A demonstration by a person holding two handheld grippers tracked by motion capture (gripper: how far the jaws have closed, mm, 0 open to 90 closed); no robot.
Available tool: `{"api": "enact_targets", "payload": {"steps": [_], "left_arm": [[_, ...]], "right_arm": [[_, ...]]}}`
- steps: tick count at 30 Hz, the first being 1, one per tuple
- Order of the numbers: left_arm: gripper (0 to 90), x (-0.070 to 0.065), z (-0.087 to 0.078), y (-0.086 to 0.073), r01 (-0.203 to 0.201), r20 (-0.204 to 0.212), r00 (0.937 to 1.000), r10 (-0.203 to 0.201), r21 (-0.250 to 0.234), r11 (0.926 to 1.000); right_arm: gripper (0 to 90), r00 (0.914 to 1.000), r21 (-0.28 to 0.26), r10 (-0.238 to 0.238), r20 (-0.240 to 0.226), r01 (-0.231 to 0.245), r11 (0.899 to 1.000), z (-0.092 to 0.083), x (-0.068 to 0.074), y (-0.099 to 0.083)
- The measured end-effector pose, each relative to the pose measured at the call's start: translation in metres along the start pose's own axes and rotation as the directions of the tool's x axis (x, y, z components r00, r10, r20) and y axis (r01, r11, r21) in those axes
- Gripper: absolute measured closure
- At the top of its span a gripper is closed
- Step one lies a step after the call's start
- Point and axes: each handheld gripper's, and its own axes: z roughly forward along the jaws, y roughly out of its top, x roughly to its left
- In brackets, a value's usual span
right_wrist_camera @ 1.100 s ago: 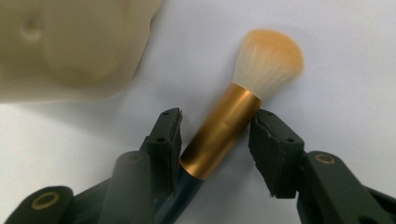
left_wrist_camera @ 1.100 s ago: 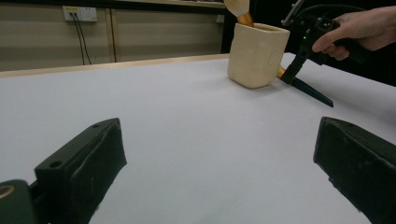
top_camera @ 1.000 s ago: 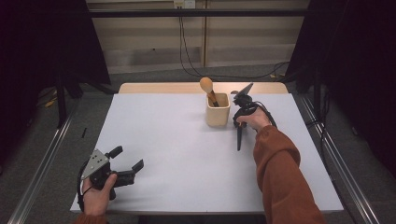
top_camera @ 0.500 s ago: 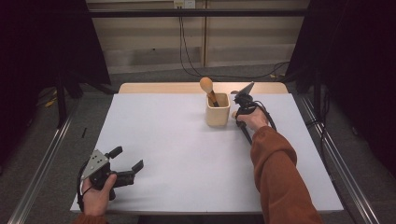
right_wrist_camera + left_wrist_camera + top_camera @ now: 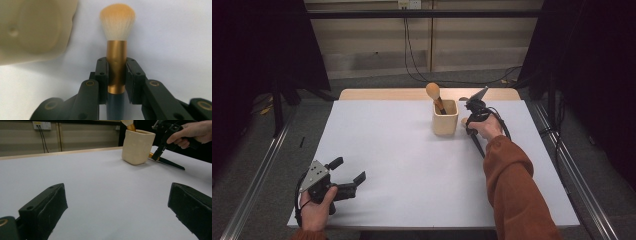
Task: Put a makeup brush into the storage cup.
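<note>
Brush pinched beside the cup.
My right gripper (image 5: 116,75) jaws have just closed on the brush (image 5: 117,45) at its gold band, just right of the cup (image 5: 445,116); left gripper (image 5: 343,176), near table (image 5: 412,165) edge, jaws spread, well apart from cup.

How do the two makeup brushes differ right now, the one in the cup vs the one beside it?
Brush in the cup stands tilted, bristles up, in the cream cup, untouched. Brush on the table lies flat on the white table beside the cup, and the right hand-held gripper is shut on its gold ferrule. Both have a pale rounded bristle head and a dark handle.
</note>
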Motion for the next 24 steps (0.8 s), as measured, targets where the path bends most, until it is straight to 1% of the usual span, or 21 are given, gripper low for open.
{"api": "enact_targets", "payload": {"steps": [8,13,15,16,18,19,20,22,23,24], "left_arm": [[1.9,0.0,-0.001,0.0,-0.004,0.001,1.0,0.004,0.002,1.0],[1.9,0.0,-0.001,0.0,-0.001,0.001,1.0,0.001,0.0,1.0],[2.0,0.0,-0.001,0.0,-0.002,-0.002,1.0,0.002,0.0,1.0],[1.8,0.0,-0.001,0.0,-0.004,-0.004,1.0,0.004,0.0,1.0],[1.7,0.0,-0.001,0.0,0.004,-0.011,0.9999,-0.004,0.002,1.0],[1.7,0.001,-0.001,0.0,0.001,-0.012,0.9999,-0.001,0.003,1.0],[1.7,0.001,-0.001,0.0,0.006,-0.013,0.9999,-0.006,0.001,1.0],[1.7,0.001,-0.001,0.0,0.005,-0.013,0.9999,-0.005,0.0,1.0],[1.7,0.001,-0.001,0.0,0.006,-0.012,0.9999,-0.006,0.0,1.0],[1.7,0.001,-0.001,0.0,0.004,-0.011,0.9999,-0.004,0.002,1.0]], "right_arm": [[75.2,0.9996,-0.047,0.009,-0.025,-0.01,0.999,-0.009,-0.003,-0.004],[75.2,0.9991,-0.095,0.005,-0.042,-0.009,0.995,-0.013,-0.006,-0.009],[75.2,0.9991,-0.114,0.015,-0.039,-0.019,0.993,-0.016,-0.007,-0.011],[75.2,0.9992,-0.13,0.021,-0.033,-0.025,0.991,-0.018,-0.008,-0.012],[75.2,0.9987,-0.164,0.026,-0.044,-0.033,0.986,-0.023,-0.009,-0.013],[75.2,0.9988,-0.182,0.026,-0.042,-0.033,0.983,-0.026,-0.01,-0.013],[75.2,0.9988,-0.198,0.025,-0.042,-0.033,0.98,-0.028,-0.01,-0.013],[75.2,0.9983,-0.228,0.021,-0.054,-0.033,0.973,-0.032,-0.011,-0.015],[75.2,0.9983,-0.241,0.022,-0.053,-0.034,0.97,-0.033,-0.011,-0.015],[75.2,0.9982,-0.256,0.015,-0.058,-0.029,0.966,-0.034,-0.01,-0.016]]}}
